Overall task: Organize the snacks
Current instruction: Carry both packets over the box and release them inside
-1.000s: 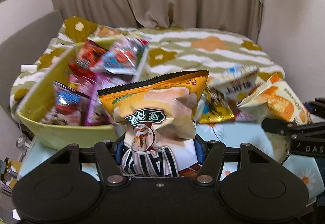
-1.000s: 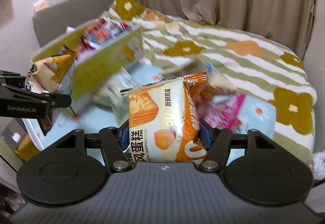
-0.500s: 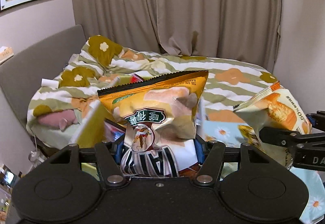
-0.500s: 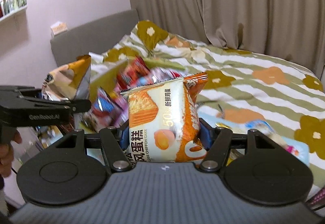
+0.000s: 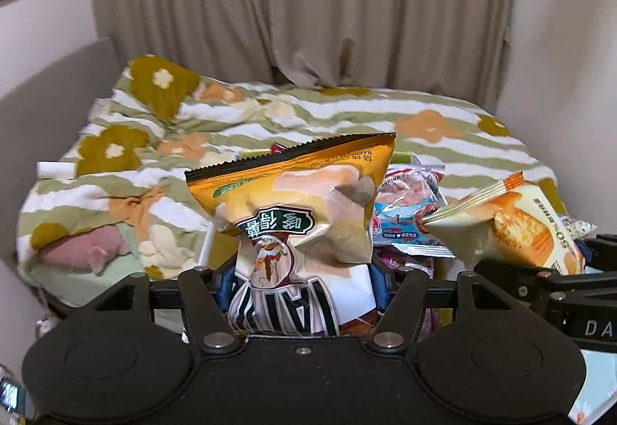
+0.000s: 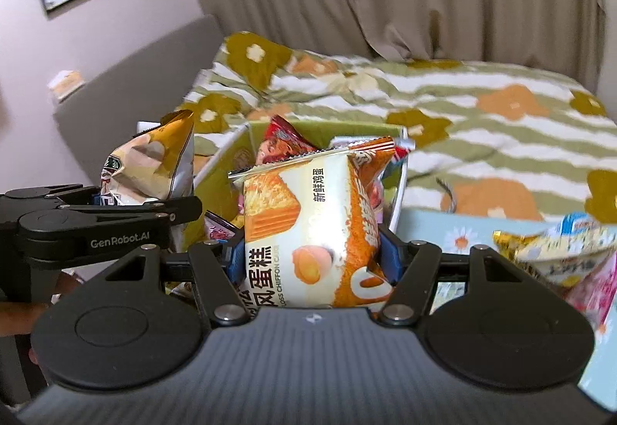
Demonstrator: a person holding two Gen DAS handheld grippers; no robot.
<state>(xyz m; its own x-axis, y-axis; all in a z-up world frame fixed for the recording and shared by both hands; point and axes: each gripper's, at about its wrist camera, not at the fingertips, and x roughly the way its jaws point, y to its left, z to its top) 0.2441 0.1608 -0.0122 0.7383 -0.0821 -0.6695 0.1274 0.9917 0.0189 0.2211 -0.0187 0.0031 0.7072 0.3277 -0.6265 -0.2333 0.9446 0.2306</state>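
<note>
My left gripper (image 5: 302,278) is shut on a gold chip bag (image 5: 293,201), which stands upright between its fingers. My right gripper (image 6: 312,259) is shut on an orange and white chiffon cake packet (image 6: 308,216). The two grippers are side by side. In the left wrist view, the right gripper (image 5: 540,282) and its cake packet (image 5: 513,228) show at the right. In the right wrist view, the left gripper (image 6: 115,209) and its chip bag (image 6: 150,162) show at the left. Just beyond both bags stands a green box (image 6: 227,189) with several snack packets, including a blue and white one (image 5: 405,205).
A bed with a striped floral cover (image 6: 482,108) lies behind the box, with curtains beyond it. A light-blue daisy cloth (image 6: 443,232) covers the table at the right, where loose snack packets (image 6: 559,243) lie. A hand (image 6: 23,309) shows at the left edge.
Both grippers have risen and swung across with their bags still held. The green box has gone from the left of each view to straight ahead, behind the bags.
</note>
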